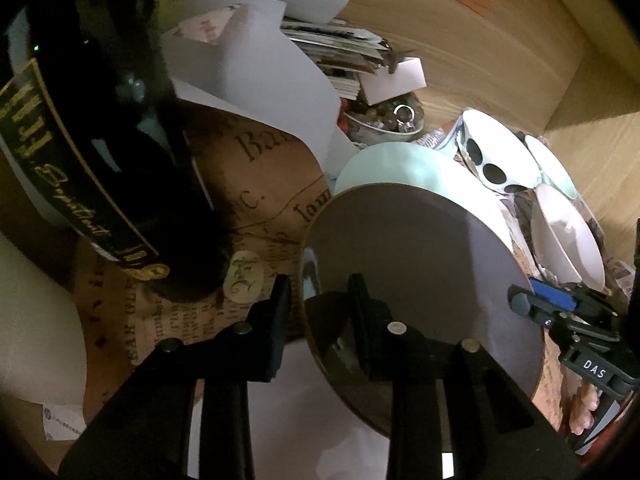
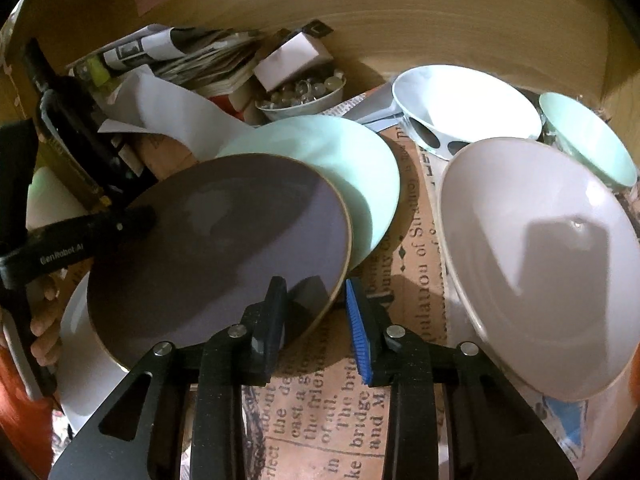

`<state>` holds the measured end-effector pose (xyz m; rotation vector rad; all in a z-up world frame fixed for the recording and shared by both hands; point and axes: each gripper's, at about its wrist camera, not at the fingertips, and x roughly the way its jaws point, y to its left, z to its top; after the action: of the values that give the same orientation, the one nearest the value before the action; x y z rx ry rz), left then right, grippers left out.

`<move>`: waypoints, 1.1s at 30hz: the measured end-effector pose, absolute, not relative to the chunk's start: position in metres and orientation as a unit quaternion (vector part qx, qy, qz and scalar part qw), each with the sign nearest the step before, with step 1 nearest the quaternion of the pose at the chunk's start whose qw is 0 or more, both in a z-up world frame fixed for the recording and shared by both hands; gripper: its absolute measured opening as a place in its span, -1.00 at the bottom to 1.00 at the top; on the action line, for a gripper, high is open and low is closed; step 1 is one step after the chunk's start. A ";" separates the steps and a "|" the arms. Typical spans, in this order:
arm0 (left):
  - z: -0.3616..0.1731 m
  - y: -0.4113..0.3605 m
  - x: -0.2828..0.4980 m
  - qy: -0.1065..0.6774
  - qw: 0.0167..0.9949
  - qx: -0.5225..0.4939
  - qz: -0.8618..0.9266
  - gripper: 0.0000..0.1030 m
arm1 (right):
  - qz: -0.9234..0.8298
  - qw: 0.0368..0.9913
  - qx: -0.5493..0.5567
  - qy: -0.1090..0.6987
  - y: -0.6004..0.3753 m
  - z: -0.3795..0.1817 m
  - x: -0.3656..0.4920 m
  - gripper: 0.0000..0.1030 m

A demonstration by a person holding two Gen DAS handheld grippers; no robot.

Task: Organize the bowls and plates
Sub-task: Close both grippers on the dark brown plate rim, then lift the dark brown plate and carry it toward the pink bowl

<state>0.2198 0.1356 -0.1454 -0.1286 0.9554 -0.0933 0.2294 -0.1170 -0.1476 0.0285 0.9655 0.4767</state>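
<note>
Two hand-held grippers close in on one grey-purple plate [image 2: 224,248] lying on newsprint-patterned paper [image 2: 332,412] near the front edge of a cluttered wooden surface. The left gripper [image 1: 320,312] straddles the plate's left rim, one finger outside and one over the plate face; the right gripper [image 2: 316,312] straddles the opposite, right rim, its blue-ribbed pad [image 2: 358,340] just outside the edge. Both sets of jaws stand narrow with the rim between them, but neither view shows pads actually pressing the plate, so a firm grip cannot be confirmed.

Done well, the step in hand would seem to call for both grippers to bite the rim evenly, then lift together and level, since the plate overlaps a pale green plate [image 2: 352,168] behind it and could drag or chip it.

Beyond, toward the right edge, sit a large pinkish-white bowl [image 2: 540,264], a white bowl with dark spots [image 2: 460,108] and a small green bowl [image 2: 588,140]; farther back, a small bowl of beads [image 2: 300,96] and stacked papers [image 2: 208,60].

A dark bottle [image 1: 120,160] blocks much of the left view. Whatever supports the grey plate underneath is hidden, and shadow swallows the near corners.
</note>
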 end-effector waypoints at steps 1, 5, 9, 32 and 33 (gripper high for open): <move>-0.146 0.135 0.220 0.460 0.884 -0.062 -0.048 -0.42 | 0.224 0.859 0.013 0.460 -0.116 -0.148 0.229 -0.46; -0.146 0.133 0.222 0.462 0.884 -0.057 -0.052 -0.42 | 0.220 0.861 0.009 0.459 -0.114 -0.149 0.228 -0.47; -0.146 0.134 0.221 0.465 0.882 -0.058 -0.056 -0.42 | 0.218 0.862 0.005 0.458 -0.116 -0.148 0.228 -0.50; -0.117 0.122 0.172 0.421 0.905 -0.065 -0.017 -0.43 | 0.239 0.874 0.027 0.422 -0.129 -0.122 0.207 -0.55; -0.115 0.121 0.170 0.418 0.906 -0.065 -0.017 -0.43 | 0.241 0.875 0.027 0.419 -0.130 -0.120 0.206 -0.55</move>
<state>0.1698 0.1213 -0.1153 -0.1351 0.8638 -0.0349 0.2055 -0.1303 -0.1197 0.0570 0.8744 0.5021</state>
